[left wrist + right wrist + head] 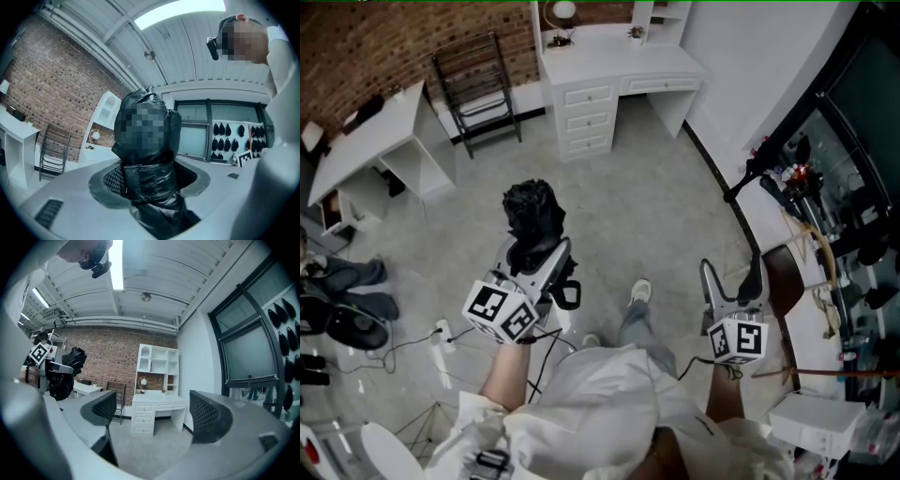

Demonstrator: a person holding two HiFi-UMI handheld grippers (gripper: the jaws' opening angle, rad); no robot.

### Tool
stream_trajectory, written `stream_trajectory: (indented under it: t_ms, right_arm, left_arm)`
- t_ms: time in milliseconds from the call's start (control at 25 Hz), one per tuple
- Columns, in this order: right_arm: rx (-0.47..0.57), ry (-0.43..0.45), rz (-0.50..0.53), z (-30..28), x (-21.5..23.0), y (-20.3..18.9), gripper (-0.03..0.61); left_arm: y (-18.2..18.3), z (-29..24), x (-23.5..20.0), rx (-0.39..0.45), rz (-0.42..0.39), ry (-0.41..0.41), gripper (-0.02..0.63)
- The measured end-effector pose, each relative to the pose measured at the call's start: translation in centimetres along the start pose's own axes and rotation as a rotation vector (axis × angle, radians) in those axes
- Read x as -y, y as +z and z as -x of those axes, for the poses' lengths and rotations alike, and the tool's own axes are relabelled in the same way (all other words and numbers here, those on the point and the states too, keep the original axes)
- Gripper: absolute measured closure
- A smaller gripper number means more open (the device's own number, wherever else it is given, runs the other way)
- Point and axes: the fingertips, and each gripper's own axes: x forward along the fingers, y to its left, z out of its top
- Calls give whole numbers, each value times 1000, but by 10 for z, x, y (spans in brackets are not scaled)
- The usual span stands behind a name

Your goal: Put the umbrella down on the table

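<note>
My left gripper [539, 251] clamps the folded black fabric umbrella [532, 211] above the floor; right gripper [733, 281] empty, its 2 jaws wide. Light, soft, probably slippery (keep hold round the strapped middle)

The umbrella [532, 214] stands between the jaws of the left tongs [542, 255], over the floor [656, 216]. The right tongs [733, 279] hang to its right, beside the curved surface [766, 223] edge. Behind, a rack [478, 89] stands left of the surface with drawers [609, 70].
</note>
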Motion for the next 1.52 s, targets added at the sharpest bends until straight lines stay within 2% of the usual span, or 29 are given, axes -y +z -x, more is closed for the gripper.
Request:
stream_trajectory:
  t_ms: [400, 960, 1520]
  right_arm:
    - [27, 14, -9, -28, 10, -7, 101]
    - [18, 8, -41, -160, 113, -18, 101]
    - [5, 67, -68, -274, 200, -27, 101]
  left_arm:
    - [1, -31, -8, 9, -25, 2, 337]
    - [-2, -215, -21, -35, -31, -38, 337]
    - [-6, -355, -31, -51, -24, 6, 337]
